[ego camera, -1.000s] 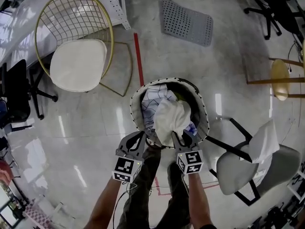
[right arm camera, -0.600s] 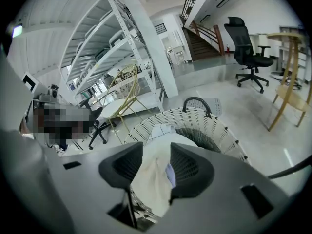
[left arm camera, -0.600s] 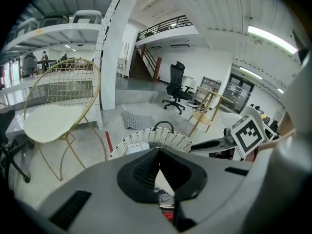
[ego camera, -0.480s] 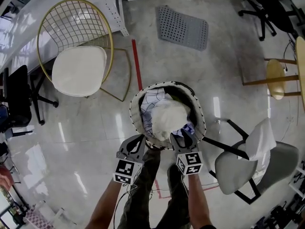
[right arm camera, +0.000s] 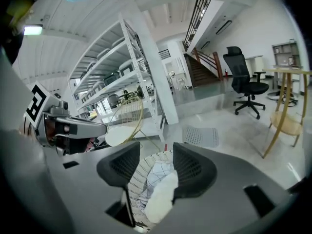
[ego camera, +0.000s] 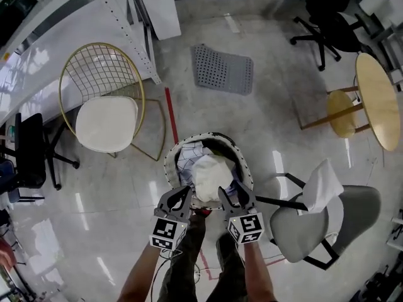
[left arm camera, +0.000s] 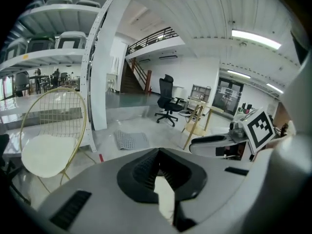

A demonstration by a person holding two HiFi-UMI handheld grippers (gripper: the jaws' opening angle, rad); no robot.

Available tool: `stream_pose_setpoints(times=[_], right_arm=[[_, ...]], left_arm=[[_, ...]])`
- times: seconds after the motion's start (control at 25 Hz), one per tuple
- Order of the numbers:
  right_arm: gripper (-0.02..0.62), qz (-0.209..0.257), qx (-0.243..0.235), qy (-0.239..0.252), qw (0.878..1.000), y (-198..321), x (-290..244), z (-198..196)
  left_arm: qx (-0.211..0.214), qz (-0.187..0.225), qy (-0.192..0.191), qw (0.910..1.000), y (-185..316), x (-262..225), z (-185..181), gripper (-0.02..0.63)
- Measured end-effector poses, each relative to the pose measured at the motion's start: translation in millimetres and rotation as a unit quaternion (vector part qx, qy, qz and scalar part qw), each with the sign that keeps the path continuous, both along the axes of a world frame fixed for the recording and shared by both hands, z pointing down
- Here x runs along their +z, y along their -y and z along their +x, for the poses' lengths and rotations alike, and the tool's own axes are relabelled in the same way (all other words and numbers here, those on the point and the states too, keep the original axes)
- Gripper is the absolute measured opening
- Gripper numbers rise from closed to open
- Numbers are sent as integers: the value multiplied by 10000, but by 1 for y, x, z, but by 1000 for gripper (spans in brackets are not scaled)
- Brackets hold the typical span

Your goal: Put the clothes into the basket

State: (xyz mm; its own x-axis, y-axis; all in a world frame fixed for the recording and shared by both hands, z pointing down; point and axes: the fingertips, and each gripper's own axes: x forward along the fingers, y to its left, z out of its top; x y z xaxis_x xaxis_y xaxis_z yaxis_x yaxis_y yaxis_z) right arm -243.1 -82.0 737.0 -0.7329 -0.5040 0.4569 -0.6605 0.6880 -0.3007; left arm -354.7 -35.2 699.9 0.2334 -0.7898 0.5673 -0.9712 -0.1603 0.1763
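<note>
Lifting away, the right gripper (ego camera: pixel 233 192) has just been opening, its jaws now spread and empty; the left gripper (ego camera: pixel 179 197) is pressed together, empty. The white garment (ego camera: pixel 211 172) it held a second ago now lies in the woven basket (ego camera: pixel 167 163) at the grippers' 12 o'clock, so this piece looks delivered.

Floor: glossy pale grey polished floor (ego camera: pixel 113 187), strong ceiling-light reflections, with a thin red tape strip (ego camera: pixel 172 115) stuck along it. Standing directly on it: round white woven basket (ego camera: pixel 169 168) near centre, just past the strip's near end; gold wire chair with white seat cushion (ego camera: pixel 104 99) to its left; grey perforated rectangular mat (ego camera: pixel 221 69) lying flat further out. Also on the floor: grey shell chair on black legs (ego camera: pixel 315 222) right of the basket, round wooden table (ego camera: pixel 378 99), black office chair (ego camera: pixel 327 24) at far right.
</note>
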Motion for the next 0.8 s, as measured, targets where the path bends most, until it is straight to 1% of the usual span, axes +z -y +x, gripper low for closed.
stream_pose_setpoints(times=[0.2, 0.36, 0.56, 0.8], right_arm=[[215, 362, 334, 264, 9984, 12, -68, 18], [215, 638, 671, 386, 9950, 22, -112, 47], [215, 870, 1153, 278, 9891, 30, -140, 100], [215, 984, 1860, 128, 9775, 24, -154, 180]], left_arm=[[298, 378, 73, 9988, 15, -53, 21, 6], [571, 600, 60, 9965, 29, -83, 47, 6], [996, 755, 16, 9922, 44, -108, 91, 6], [1722, 848, -51, 9814, 54, -120, 163, 6]])
